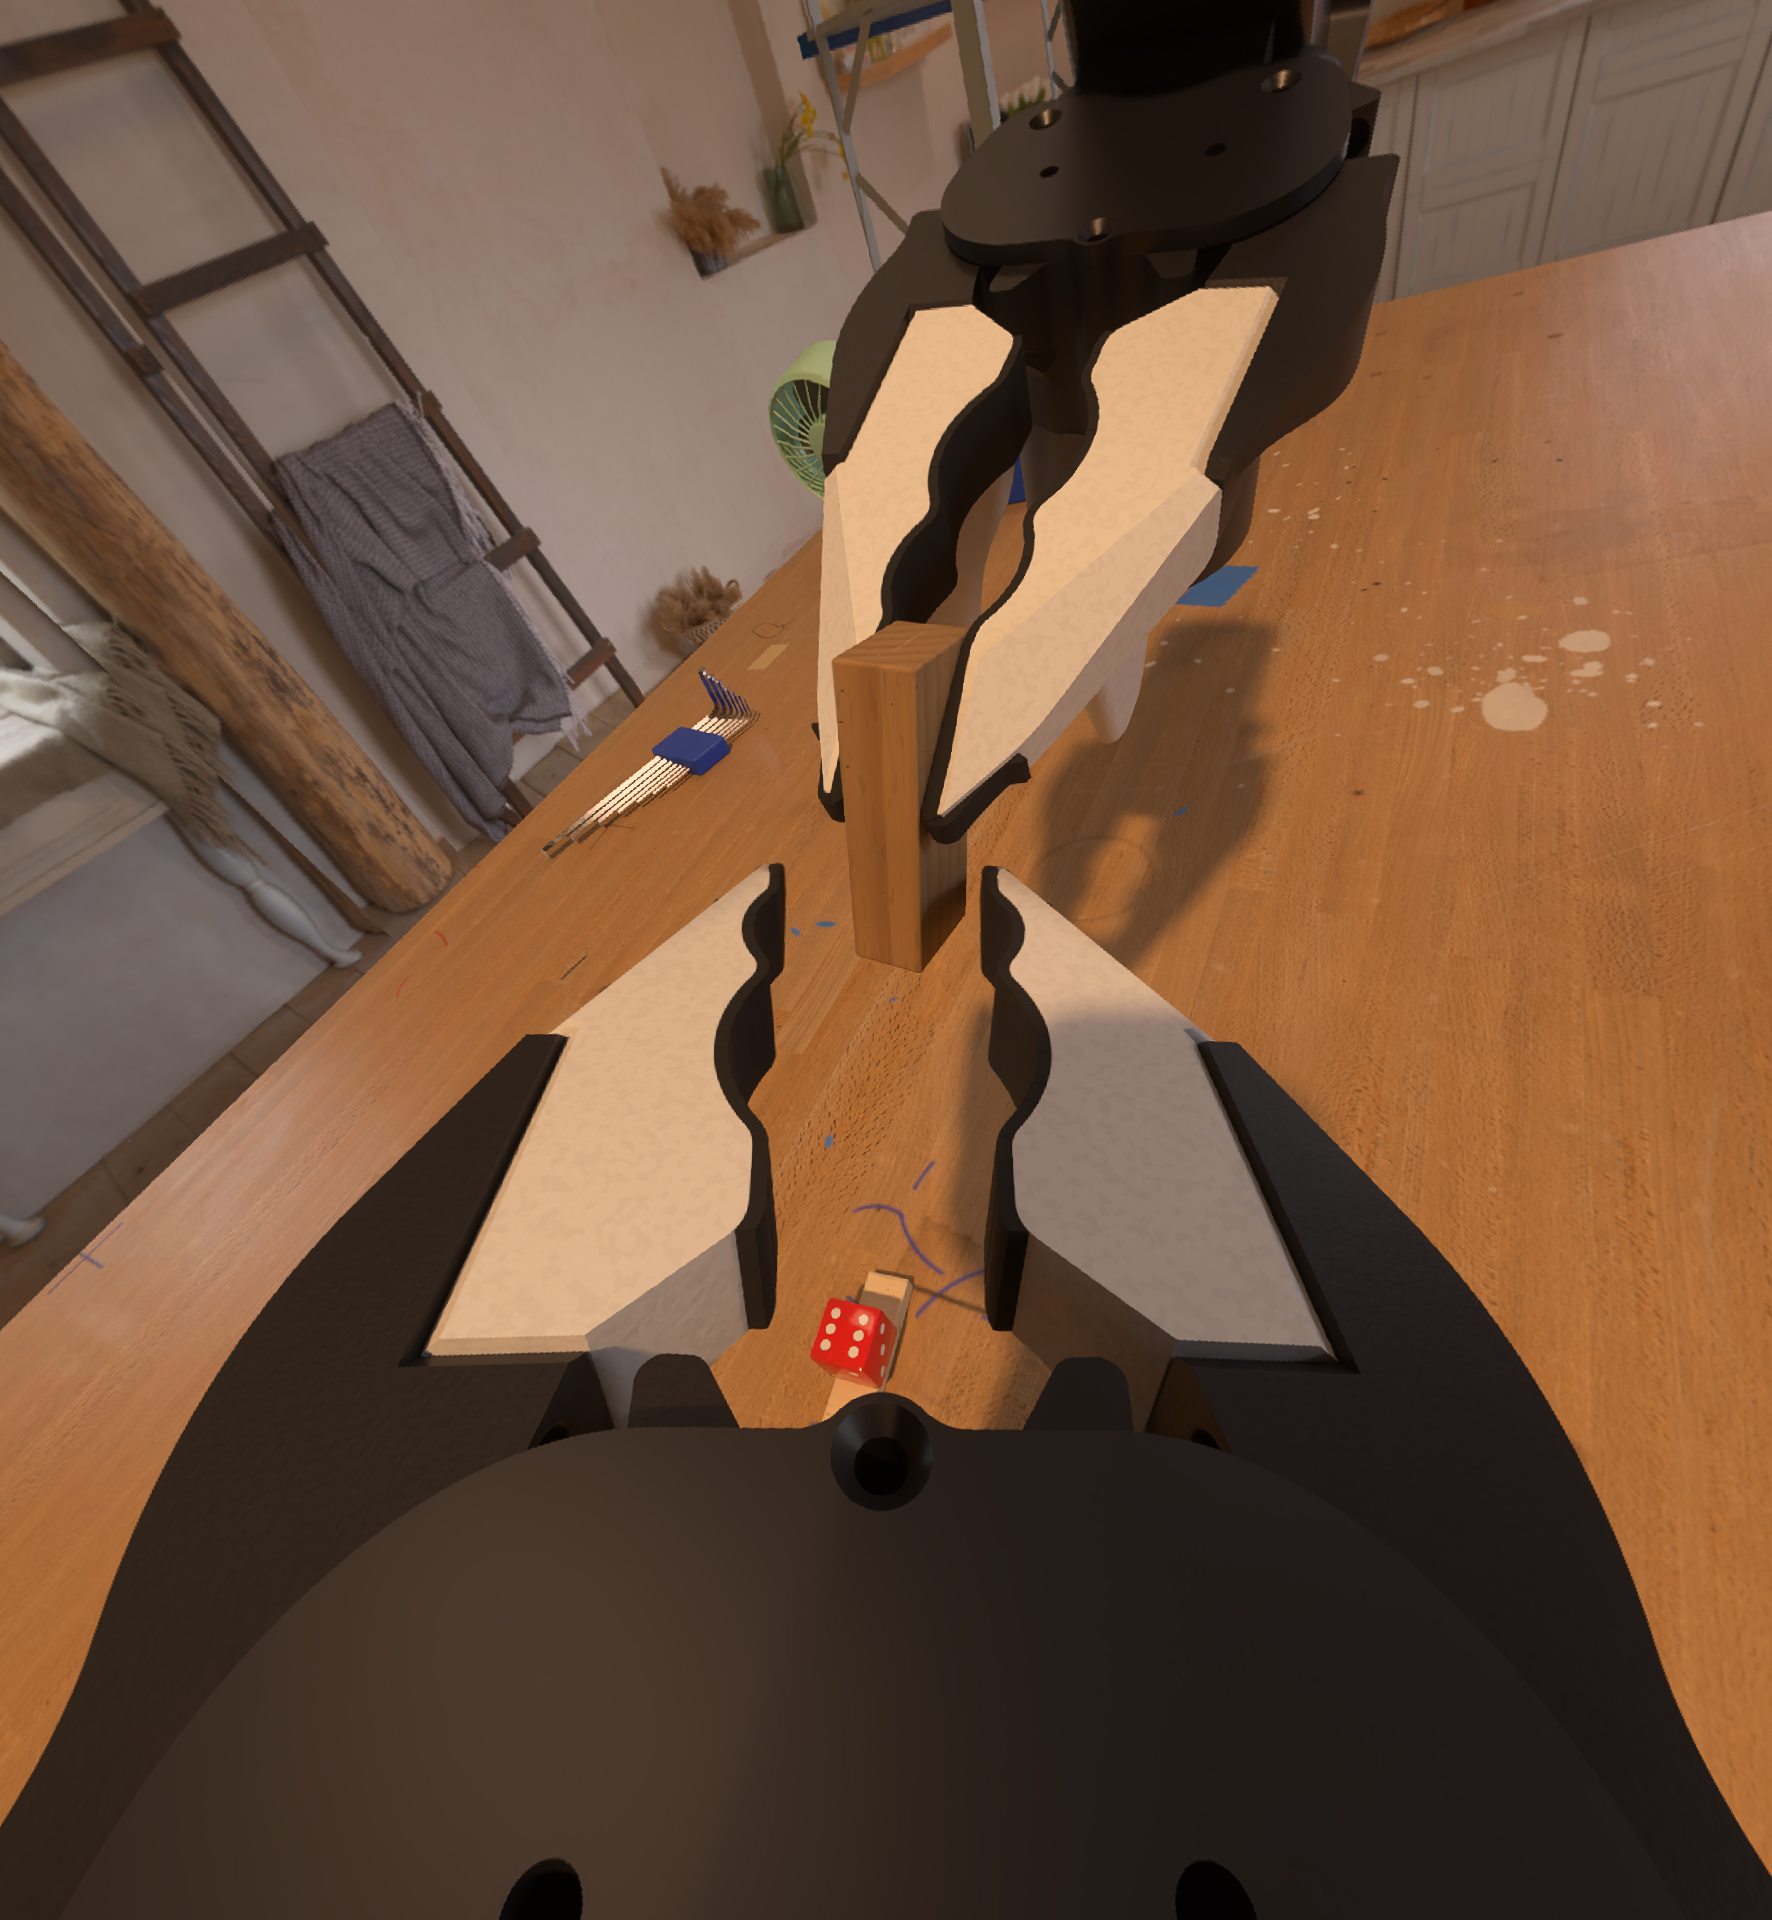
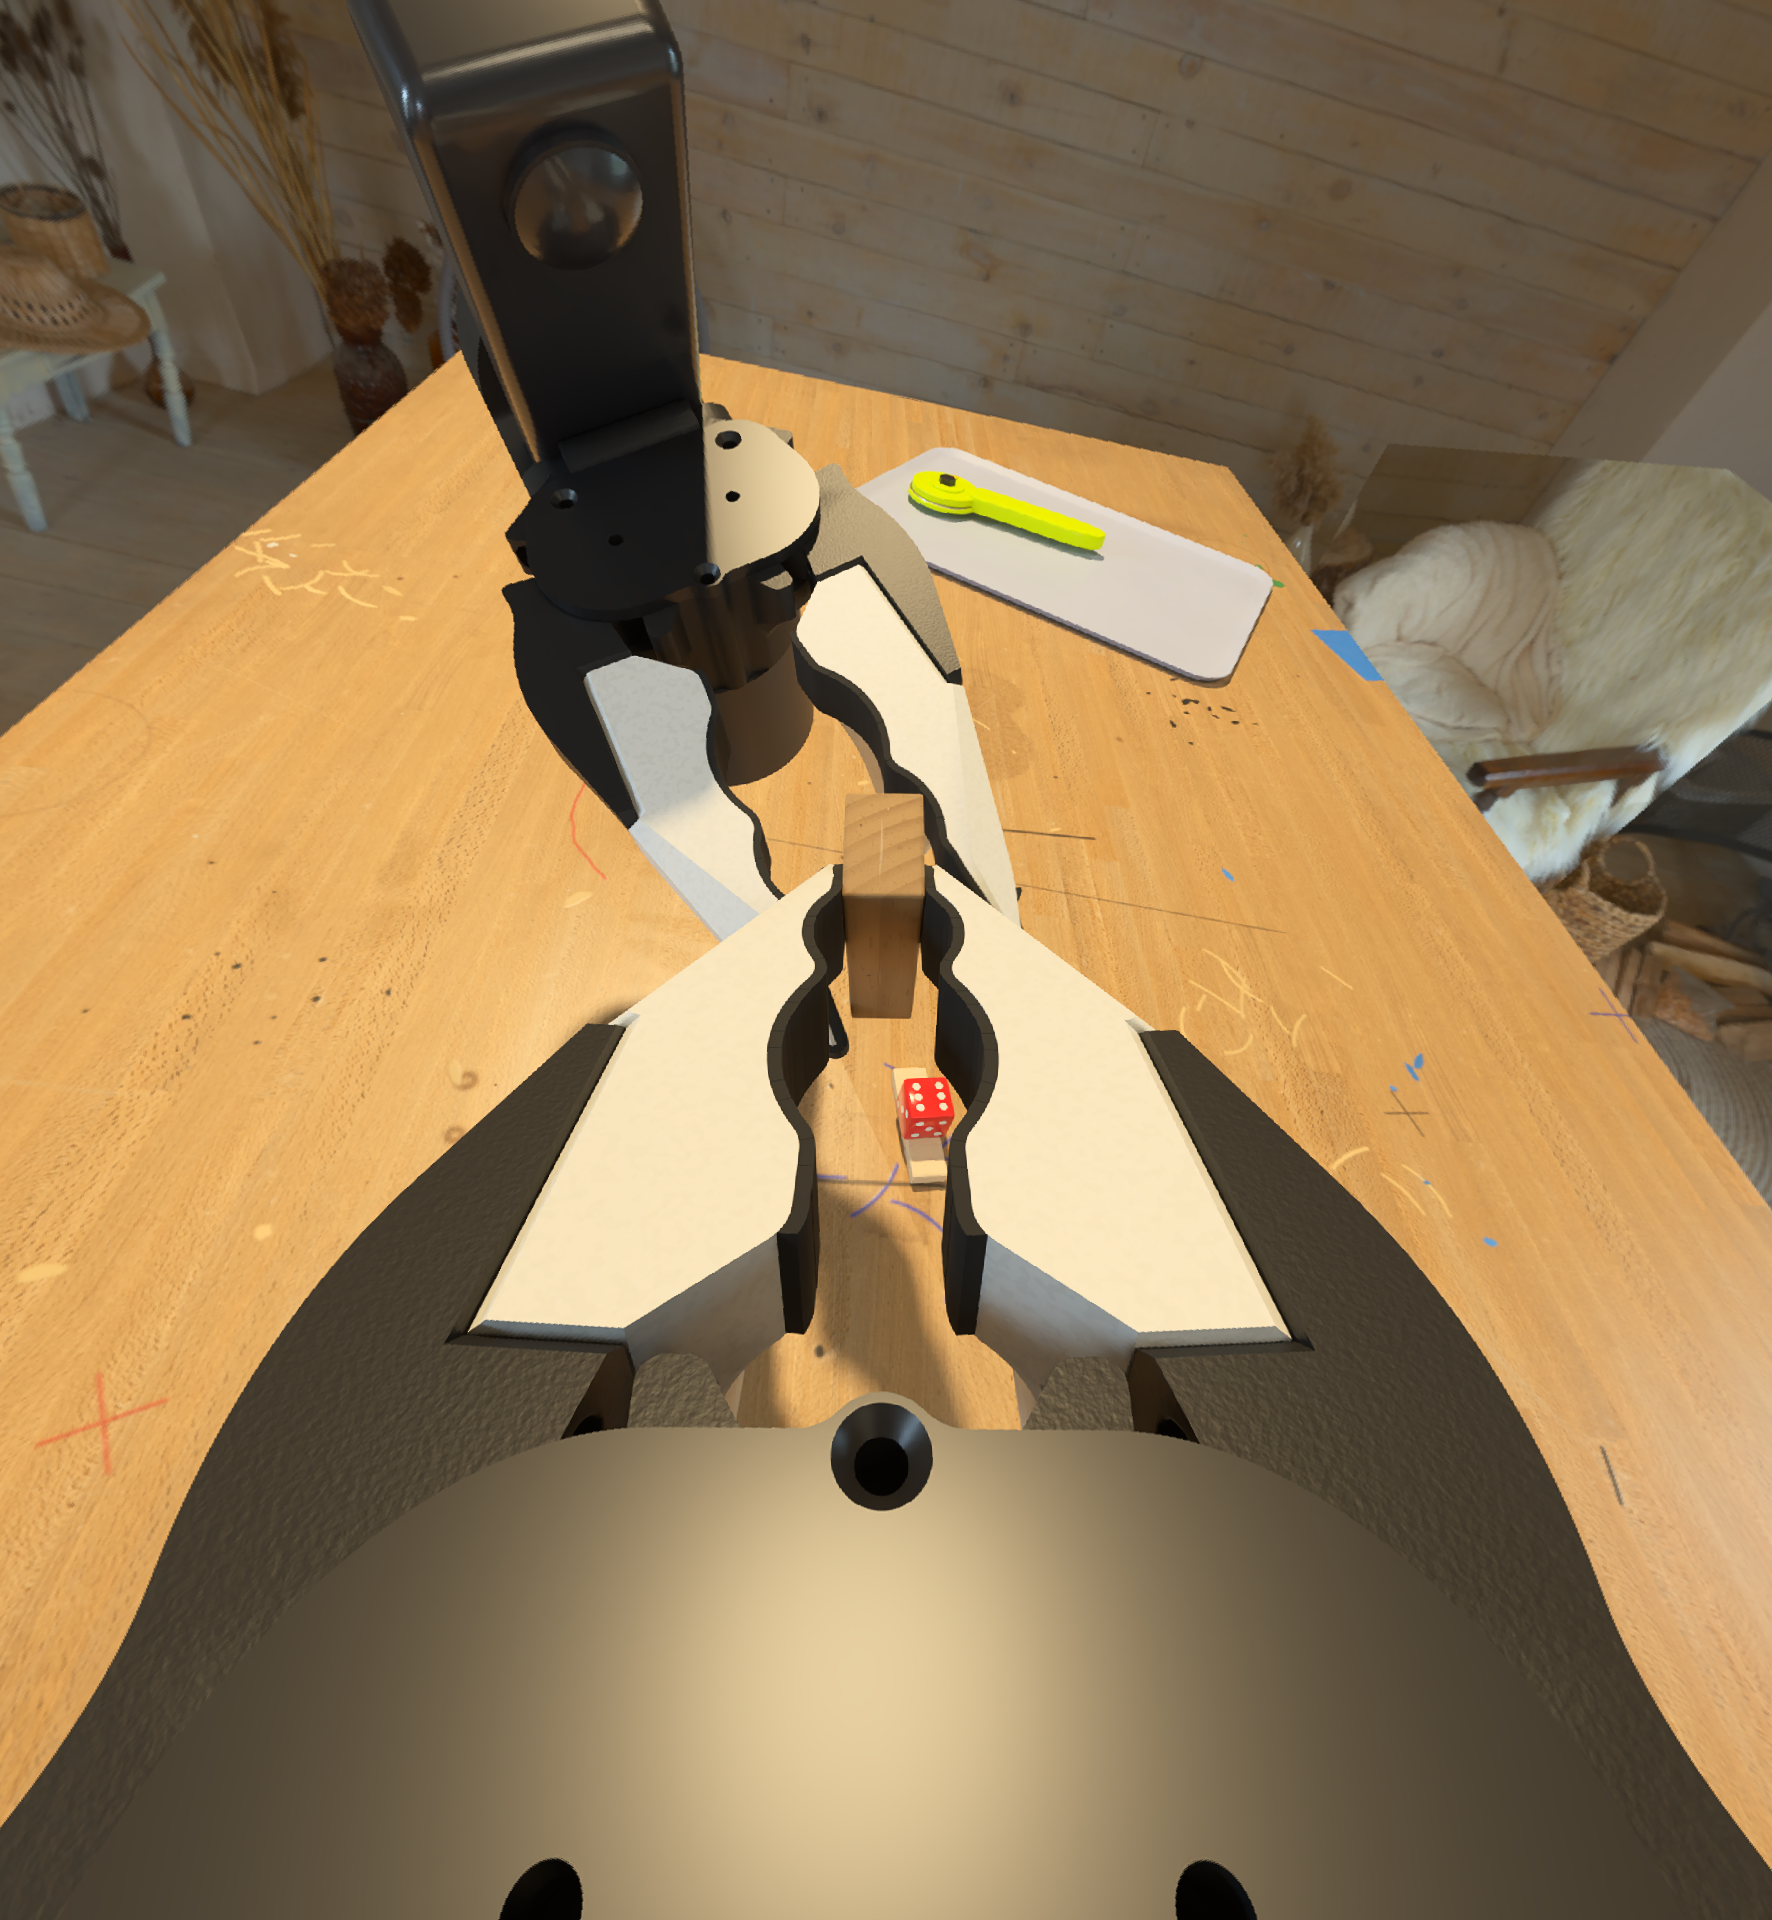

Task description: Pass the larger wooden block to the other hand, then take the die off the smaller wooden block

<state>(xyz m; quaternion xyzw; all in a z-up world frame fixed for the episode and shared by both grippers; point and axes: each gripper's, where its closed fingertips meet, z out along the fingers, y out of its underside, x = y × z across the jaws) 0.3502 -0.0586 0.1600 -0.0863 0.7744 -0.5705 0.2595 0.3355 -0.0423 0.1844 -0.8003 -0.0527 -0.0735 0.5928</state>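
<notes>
The larger wooden block (image 1: 897, 821) hangs upright above the table. My right gripper (image 1: 892, 810) is shut on its upper half; in the right wrist view the block (image 2: 884, 935) is clamped between that gripper's (image 2: 880, 888) fingertips. My left gripper (image 1: 884, 883) is open, its tips on either side of the block's lower end and apart from it. Its fingers (image 2: 674, 769) show beyond the block in the right wrist view. A red die (image 1: 854, 1340) sits on the smaller pale wooden block (image 1: 890, 1297) on the table below; both the die (image 2: 927, 1107) and the smaller block (image 2: 923, 1166) also show in the right wrist view.
A set of hex keys (image 1: 674, 758) lies near the table's edge, with a green fan (image 1: 804, 416) beyond. A white tray (image 2: 1173, 613) holding a yellow-green tool (image 2: 1007, 511) sits at the table's far end. The wooden table (image 1: 1484, 935) stretches to the side.
</notes>
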